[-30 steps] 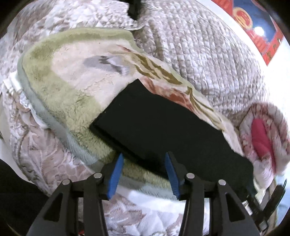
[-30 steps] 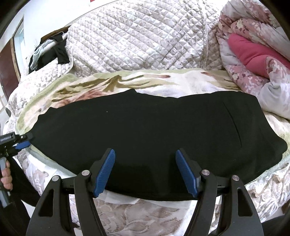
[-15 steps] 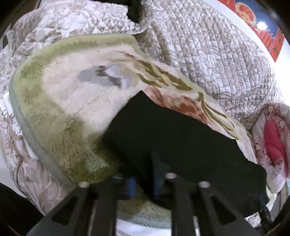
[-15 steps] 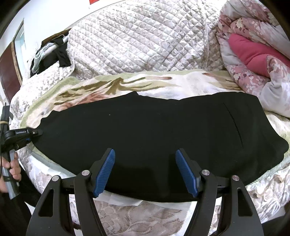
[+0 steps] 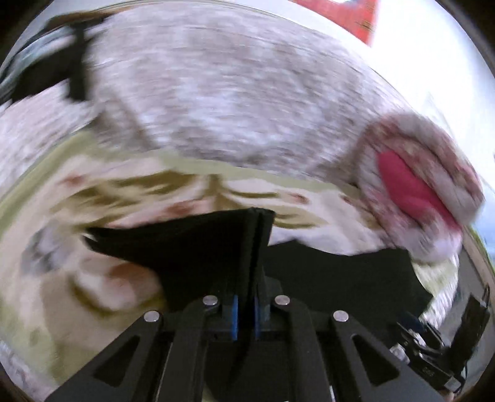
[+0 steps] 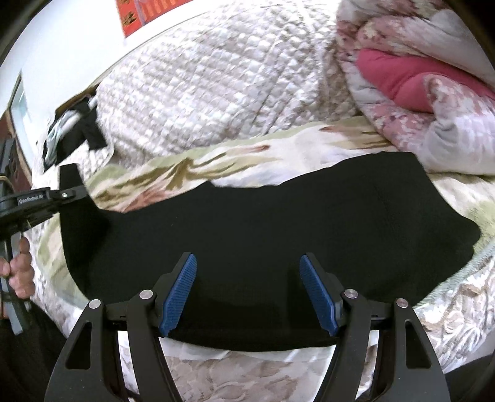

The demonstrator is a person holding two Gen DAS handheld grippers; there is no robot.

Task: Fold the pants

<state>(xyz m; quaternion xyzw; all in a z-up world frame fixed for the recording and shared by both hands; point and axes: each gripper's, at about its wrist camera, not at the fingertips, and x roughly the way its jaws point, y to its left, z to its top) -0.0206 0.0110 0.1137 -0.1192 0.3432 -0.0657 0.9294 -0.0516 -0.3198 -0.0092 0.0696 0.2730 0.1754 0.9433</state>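
Note:
Black pants (image 6: 278, 222) lie flat across a plush floral blanket (image 6: 216, 164) on a bed. My left gripper (image 5: 244, 318) is shut on the pants' leg end (image 5: 216, 244) and holds it lifted off the blanket; the left wrist view is motion-blurred. In the right wrist view the left gripper (image 6: 66, 194) shows at the far left, pinching the raised cloth corner. My right gripper (image 6: 249, 293) is open and empty, hovering over the near edge of the pants at their middle.
A quilted grey-white bedspread (image 6: 216, 83) rises behind the blanket. A rolled floral comforter with a pink lining (image 6: 417, 77) lies at the right. Dark clothes (image 6: 74, 130) hang at the far left. A red poster (image 6: 145, 15) is on the wall.
My left gripper has shut on the leg end of the pants and lifted it up, swinging to the right. My right gripper stayed open, over the middle of the pants.

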